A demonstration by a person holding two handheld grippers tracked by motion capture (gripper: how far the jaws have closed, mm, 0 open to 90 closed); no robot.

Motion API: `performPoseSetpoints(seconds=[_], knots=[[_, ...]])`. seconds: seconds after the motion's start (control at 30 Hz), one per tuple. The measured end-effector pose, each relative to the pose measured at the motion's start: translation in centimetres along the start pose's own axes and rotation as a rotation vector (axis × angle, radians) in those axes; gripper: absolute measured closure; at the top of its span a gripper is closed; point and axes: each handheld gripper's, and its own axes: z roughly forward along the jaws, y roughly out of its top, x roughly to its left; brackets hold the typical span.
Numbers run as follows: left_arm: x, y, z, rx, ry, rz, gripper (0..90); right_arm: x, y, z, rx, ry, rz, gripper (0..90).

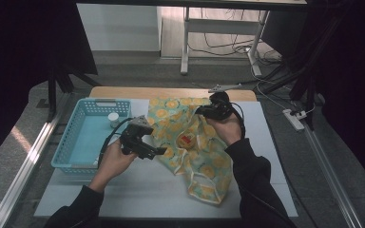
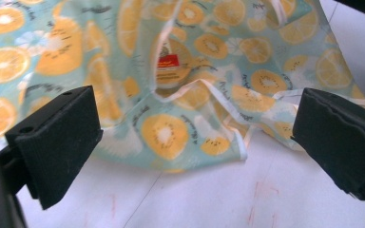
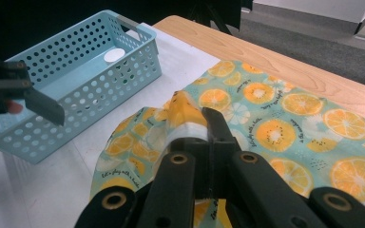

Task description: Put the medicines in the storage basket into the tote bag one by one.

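Note:
A teal cloth [image 1: 204,156] printed with orange and kiwi slices lies rumpled on the white table mat [image 1: 142,190]; a small red label [image 1: 186,139] shows near its middle. At the cloth's far side, my right gripper [image 1: 200,110] is shut on a raised fold of its white-hemmed edge, seen pinched between the jaws in the right gripper view [image 3: 204,126]. By the cloth's left edge, my left gripper [image 1: 159,151] is open. Its jaws stand wide apart in the left gripper view [image 2: 195,118], facing the cloth [image 2: 171,95] and the label [image 2: 168,66], with nothing between the pads.
A light blue perforated basket [image 1: 66,142] stands at the table's left with a small white cup [image 1: 113,118] inside it. The wooden table edge [image 1: 171,92] runs behind the cloth. Bare mat lies in front of the cloth and to its right.

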Motion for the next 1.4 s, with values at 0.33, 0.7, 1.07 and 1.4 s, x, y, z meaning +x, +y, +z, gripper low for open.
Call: performPoseSetpoints(seconds=[0.33,0.7,1.07,1.4], knots=[[1.3,-1.4,-2.5,-0.02,0.043,-0.042,0.0,0.2,0.0,0.1,-0.001,0.002,-0.007,90.0],[3.0,-3.3,-4.6,-0.058,0.065,-0.082,0.2,0.2,-0.1,0.1,0.003,0.002,-0.005,90.0],[4.8,-5.0,-6.7,-0.048,0.146,-0.133,0.0,0.0,-0.3,0.1,0.003,0.0,-0.003,90.0],[6.9,-6.9,-7.4,-0.002,0.246,-0.218,0.0,0.0,-0.3,0.2,0.004,0.0,-0.001,90.0]])
